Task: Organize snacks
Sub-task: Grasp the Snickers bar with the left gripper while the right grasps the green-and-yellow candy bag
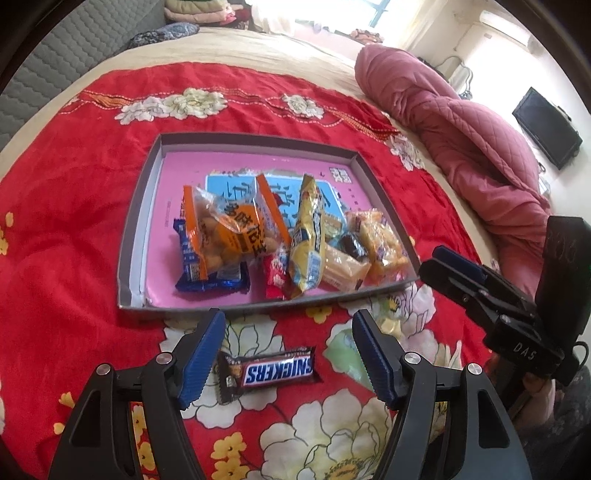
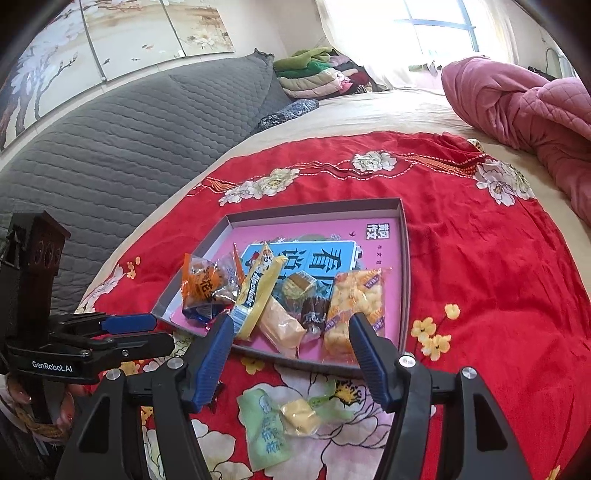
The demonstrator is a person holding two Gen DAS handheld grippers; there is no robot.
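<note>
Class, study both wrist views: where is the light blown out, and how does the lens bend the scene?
Left wrist view: the window is washed white, and the tray has bowed edges. Right wrist view: the window glares too, the headboard curves, and dark corners ring the frame.

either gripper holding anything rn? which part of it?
Nothing held. Left gripper has open jaws above the Snickers bar; right gripper has open jaws above the green-wrapped snack. Both snacks lie on the red blanket.
</note>
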